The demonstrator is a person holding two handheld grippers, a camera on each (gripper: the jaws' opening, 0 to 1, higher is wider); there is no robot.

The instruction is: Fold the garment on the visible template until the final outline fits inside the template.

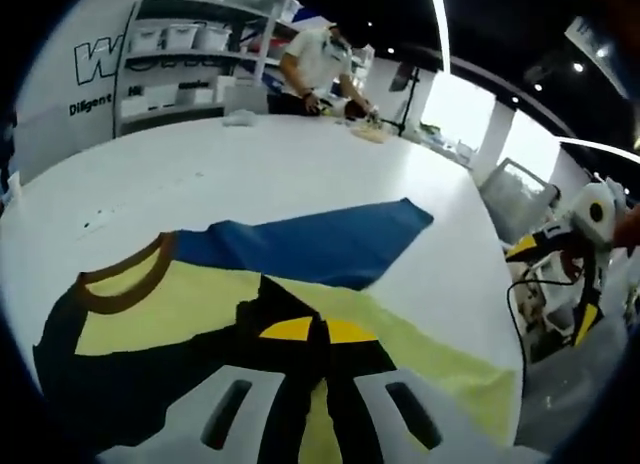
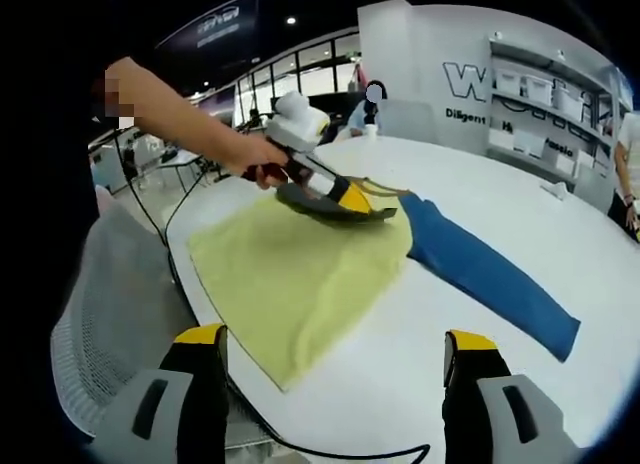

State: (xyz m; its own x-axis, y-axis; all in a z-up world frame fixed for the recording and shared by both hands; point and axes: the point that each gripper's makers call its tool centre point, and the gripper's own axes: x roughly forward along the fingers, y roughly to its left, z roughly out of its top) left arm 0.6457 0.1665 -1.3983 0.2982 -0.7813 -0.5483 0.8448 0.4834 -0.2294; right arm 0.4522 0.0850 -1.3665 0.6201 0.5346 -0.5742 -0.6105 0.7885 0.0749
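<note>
matt cloth garment (image 2: 300,274), smooth glossy table (image 2: 480,354)

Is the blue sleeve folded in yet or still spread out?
Still spread out: the blue sleeve lies flat on the white table, reaching away from the yellow body, not laid over it.

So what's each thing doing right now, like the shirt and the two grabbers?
Shirt: lying on the white table, yellow body flat, blue sleeve stretched out sideways.
Left gripper: shut on the shirt near the brown collar.
Right gripper: open, above the table edge, holding nothing.
</note>
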